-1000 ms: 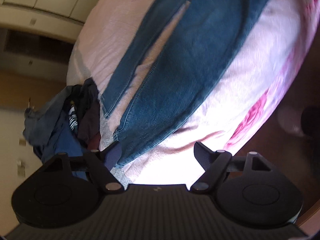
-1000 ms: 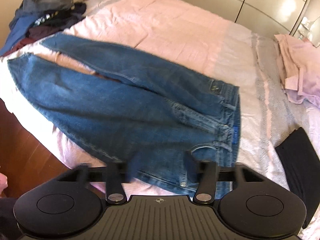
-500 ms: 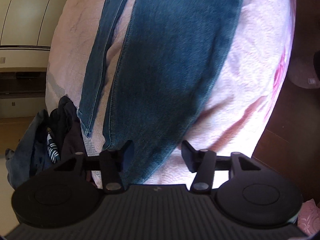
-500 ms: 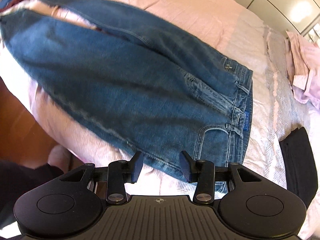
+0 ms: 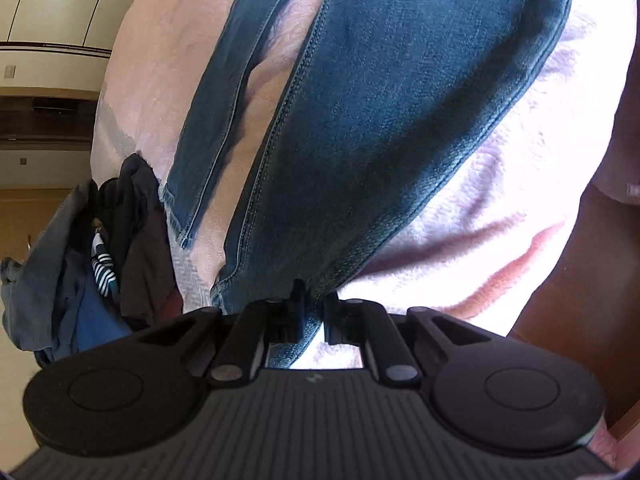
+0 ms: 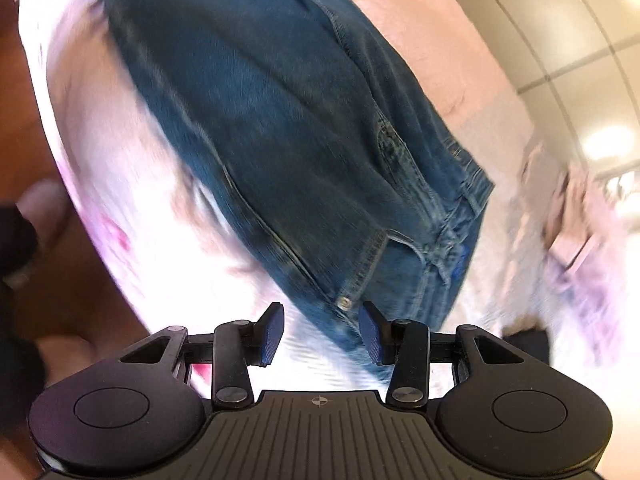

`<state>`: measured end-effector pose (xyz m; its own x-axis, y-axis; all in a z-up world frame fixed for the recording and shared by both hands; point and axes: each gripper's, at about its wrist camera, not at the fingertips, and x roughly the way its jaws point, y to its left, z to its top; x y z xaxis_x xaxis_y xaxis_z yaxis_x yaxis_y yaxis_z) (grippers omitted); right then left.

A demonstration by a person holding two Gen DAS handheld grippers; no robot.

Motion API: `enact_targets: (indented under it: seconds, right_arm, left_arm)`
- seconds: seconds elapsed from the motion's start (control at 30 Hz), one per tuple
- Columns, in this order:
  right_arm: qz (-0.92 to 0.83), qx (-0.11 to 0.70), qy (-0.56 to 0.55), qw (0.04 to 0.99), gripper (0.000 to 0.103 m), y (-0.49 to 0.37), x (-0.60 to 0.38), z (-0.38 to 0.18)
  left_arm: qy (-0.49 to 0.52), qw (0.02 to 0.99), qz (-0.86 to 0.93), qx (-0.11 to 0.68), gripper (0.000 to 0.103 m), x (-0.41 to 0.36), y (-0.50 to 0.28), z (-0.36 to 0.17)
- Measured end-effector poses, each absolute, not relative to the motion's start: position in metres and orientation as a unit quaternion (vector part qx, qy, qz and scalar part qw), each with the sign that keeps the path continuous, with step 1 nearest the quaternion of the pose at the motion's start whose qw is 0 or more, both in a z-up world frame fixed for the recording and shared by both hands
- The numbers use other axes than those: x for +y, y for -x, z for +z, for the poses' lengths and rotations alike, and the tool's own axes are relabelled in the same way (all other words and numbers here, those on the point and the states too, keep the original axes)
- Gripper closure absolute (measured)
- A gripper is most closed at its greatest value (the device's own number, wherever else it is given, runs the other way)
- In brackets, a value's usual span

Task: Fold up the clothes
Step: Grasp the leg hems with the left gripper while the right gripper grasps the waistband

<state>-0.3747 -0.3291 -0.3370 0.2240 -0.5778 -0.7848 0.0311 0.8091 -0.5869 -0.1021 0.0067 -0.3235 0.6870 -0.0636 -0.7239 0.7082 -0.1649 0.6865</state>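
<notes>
A pair of dark blue denim jeans (image 5: pixel 392 92) lies spread on a bed with a pale pink textured bedspread (image 5: pixel 500 208). The left hand-held gripper (image 5: pixel 311 314) has its fingers pinched narrowly on the hem of the near trouser leg. Only its view shows the heap of dark mixed clothes (image 5: pixel 100 256) at the bed's end. The right hand-held gripper (image 6: pixel 320 332) gapes wide around the waistband corner; its blurred view alone shows the pocket rivet (image 6: pixel 343 301) and folded pink garments (image 6: pixel 572 220).
</notes>
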Motion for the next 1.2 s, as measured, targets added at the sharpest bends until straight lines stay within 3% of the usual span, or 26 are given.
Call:
enact_targets:
  seconds: [0.27, 0.3, 0.33, 0.43, 0.67, 0.87, 1.2]
  right_arm:
    - [-0.171, 0.564, 0.318, 0.743, 0.061, 0.399, -0.361, -0.376]
    - [-0.169, 0.556, 0.319, 0.749, 0.067, 0.401, -0.364, -0.374]
    - [-0.161, 0.554, 0.312, 0.755, 0.088, 0.402, -0.369, -0.372]
    - [-0.154, 0.547, 0.293, 0.769, 0.092, 0.404, -0.378, -0.353]
    - [-0.159, 0.510, 0.281, 0.797, 0.093, 0.395, -0.404, -0.254]
    - [-0.151, 0.523, 0.290, 0.787, 0.094, 0.340, -0.458, -0.218]
    - [-0.145, 0.559, 0.294, 0.762, 0.094, 0.238, -0.551, -0.182]
  left_arm:
    - [-0.704, 0.608, -0.282, 0.233, 0.097, -0.008, 0.109, -0.322]
    - [-0.704, 0.610, -0.278, 0.234, 0.097, -0.009, 0.110, -0.318]
    - [-0.703, 0.612, -0.274, 0.235, 0.097, -0.011, 0.111, -0.313]
    - [-0.699, 0.619, -0.266, 0.239, 0.099, -0.014, 0.115, -0.291]
    - [-0.674, 0.655, -0.243, 0.240, 0.099, -0.027, 0.117, -0.198]
    - [-0.647, 0.669, -0.249, 0.266, 0.099, -0.054, 0.081, -0.130]
    - [-0.614, 0.592, -0.346, 0.390, 0.098, -0.104, -0.037, -0.135]
